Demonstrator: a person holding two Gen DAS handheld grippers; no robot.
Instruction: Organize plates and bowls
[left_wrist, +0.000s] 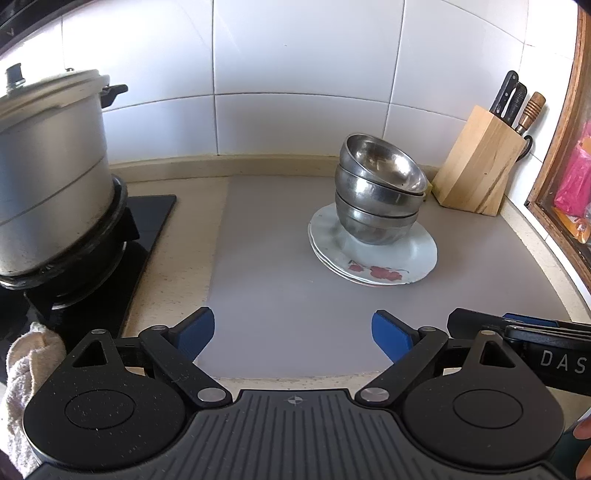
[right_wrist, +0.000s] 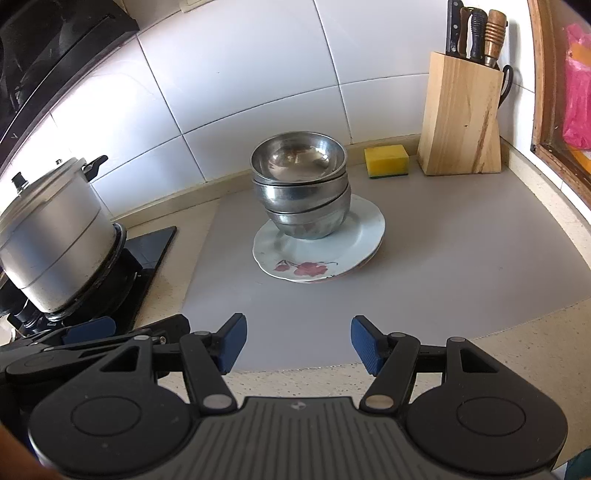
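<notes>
Three steel bowls (right_wrist: 301, 192) nested atop stacked floral plates (right_wrist: 321, 254).

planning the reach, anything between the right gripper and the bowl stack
Nothing: only bare grey mat between the right gripper and the bowls, per the right wrist view.

A home kitchen is showing here: white glossy wall tiles (right_wrist: 258, 74) are lining the back, a lidded aluminium pot (right_wrist: 55, 243) is sitting on a black stove at the left, and a wooden knife block (right_wrist: 458, 118) is standing at the upper right.

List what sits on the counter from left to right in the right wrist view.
Lidded metal pot → stacked steel bowls on the floral plates → yellow sponge → wooden knife block.
</notes>
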